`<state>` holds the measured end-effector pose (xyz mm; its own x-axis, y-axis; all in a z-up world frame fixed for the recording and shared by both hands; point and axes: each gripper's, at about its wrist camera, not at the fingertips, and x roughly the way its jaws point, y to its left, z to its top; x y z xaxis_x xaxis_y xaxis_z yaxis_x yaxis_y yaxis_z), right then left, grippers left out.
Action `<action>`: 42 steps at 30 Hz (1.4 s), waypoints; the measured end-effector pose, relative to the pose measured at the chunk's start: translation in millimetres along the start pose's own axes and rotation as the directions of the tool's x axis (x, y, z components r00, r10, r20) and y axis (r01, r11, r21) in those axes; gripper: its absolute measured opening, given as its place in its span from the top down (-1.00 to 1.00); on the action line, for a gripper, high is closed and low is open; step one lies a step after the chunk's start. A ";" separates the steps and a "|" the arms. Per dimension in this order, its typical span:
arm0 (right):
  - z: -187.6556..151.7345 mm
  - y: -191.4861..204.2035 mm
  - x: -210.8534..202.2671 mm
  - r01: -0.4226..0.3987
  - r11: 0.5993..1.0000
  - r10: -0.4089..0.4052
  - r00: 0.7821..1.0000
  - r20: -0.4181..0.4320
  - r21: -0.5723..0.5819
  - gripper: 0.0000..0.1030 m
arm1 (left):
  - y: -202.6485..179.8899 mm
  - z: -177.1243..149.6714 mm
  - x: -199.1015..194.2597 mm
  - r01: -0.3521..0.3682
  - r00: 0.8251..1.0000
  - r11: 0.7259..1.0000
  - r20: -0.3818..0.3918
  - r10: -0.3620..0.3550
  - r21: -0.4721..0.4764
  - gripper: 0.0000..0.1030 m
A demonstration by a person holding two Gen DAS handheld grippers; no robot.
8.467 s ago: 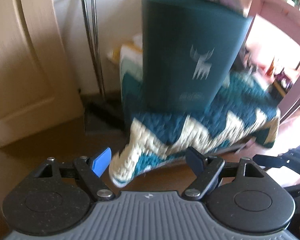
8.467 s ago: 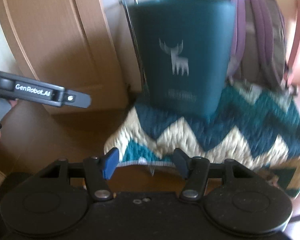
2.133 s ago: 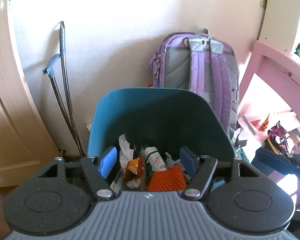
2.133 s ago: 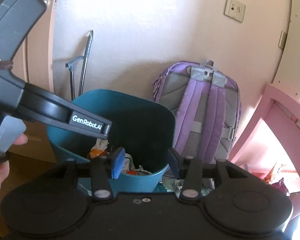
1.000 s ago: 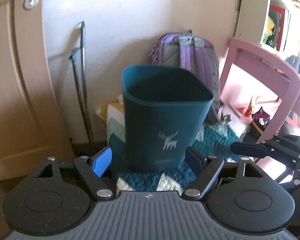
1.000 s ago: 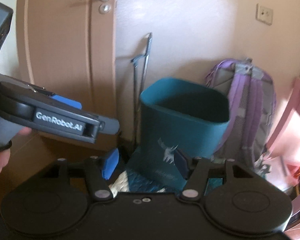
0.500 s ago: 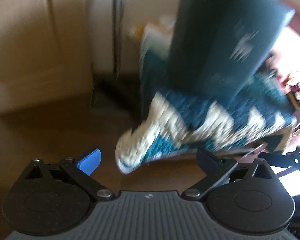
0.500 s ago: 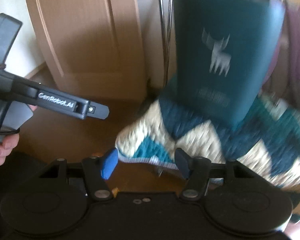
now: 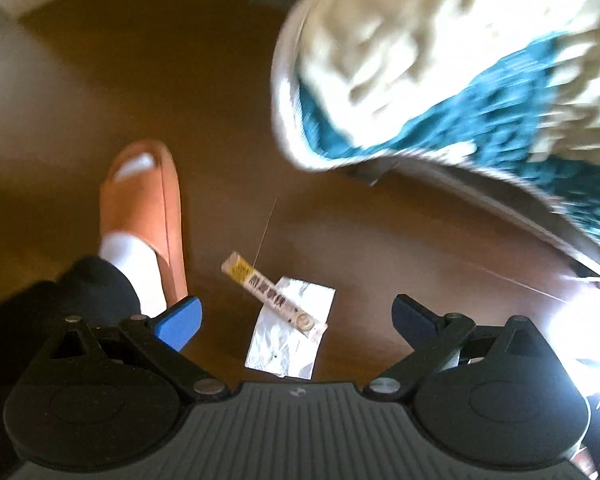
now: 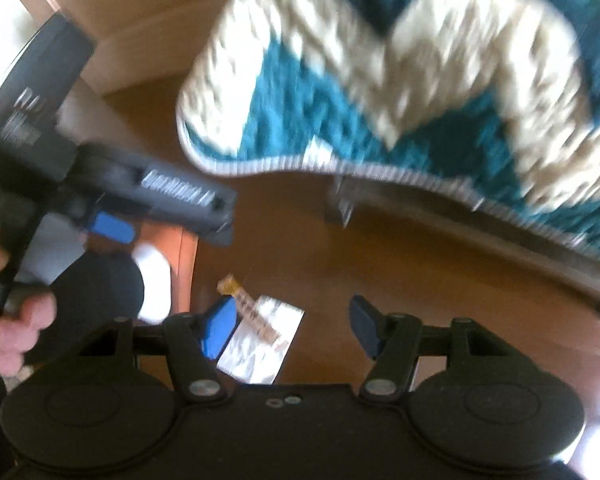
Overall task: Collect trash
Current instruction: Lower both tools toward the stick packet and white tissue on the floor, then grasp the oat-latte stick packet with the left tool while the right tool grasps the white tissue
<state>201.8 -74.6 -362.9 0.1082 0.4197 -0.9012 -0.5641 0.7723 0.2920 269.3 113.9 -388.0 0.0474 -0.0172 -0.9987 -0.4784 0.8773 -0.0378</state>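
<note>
A silvery foil wrapper lies flat on the brown wooden floor, with a narrow yellow-and-white printed strip lying across it. My left gripper hangs right above them, pointing down, jaws wide open with nothing between the pads. The right wrist view shows the same wrapper and strip just past the blue left fingertip of my right gripper, which is open and empty. The left tool also appears there at the left, held by a hand. The teal bin is out of view.
A teal and cream zigzag rug covers the floor at the upper right, its edge curled up. A person's foot in a white sock and orange slipper stands just left of the wrapper. A pale door base rises at the back.
Both grippers dropped from facing the teal bin to facing the floor. The left jaws spread wider. The wrapper, strip and slippered foot came into view; the bin left both views.
</note>
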 end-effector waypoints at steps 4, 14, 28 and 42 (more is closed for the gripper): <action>-13.1 -0.1 46.6 -0.032 0.999 0.033 0.995 -0.089 0.012 -0.21 | 10.8 12.7 60.1 -0.041 0.991 0.995 -0.127 0.029 -0.092 -0.98; -42.6 15.9 150.1 -0.092 0.996 0.093 0.963 -0.252 0.014 -0.21 | 41.1 32.3 158.5 -0.088 0.967 0.975 -0.252 0.034 -0.206 -0.98; -60.1 43.0 243.8 0.000 1.000 0.005 0.948 -0.320 0.017 -0.21 | 53.3 36.9 222.0 -0.119 0.941 0.971 -0.334 0.045 -0.207 -0.89; -56.6 41.3 257.3 0.105 0.987 -0.060 0.940 -0.335 0.119 -0.15 | 62.5 38.2 244.8 -0.075 0.939 0.970 -0.344 -0.009 -0.230 0.02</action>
<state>160.0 38.3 -600.9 -0.1392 0.1885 -0.9721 -0.4478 0.8636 0.2316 284.5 182.8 -633.6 -0.2530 -0.1893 -0.9488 -0.6692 0.7425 0.0303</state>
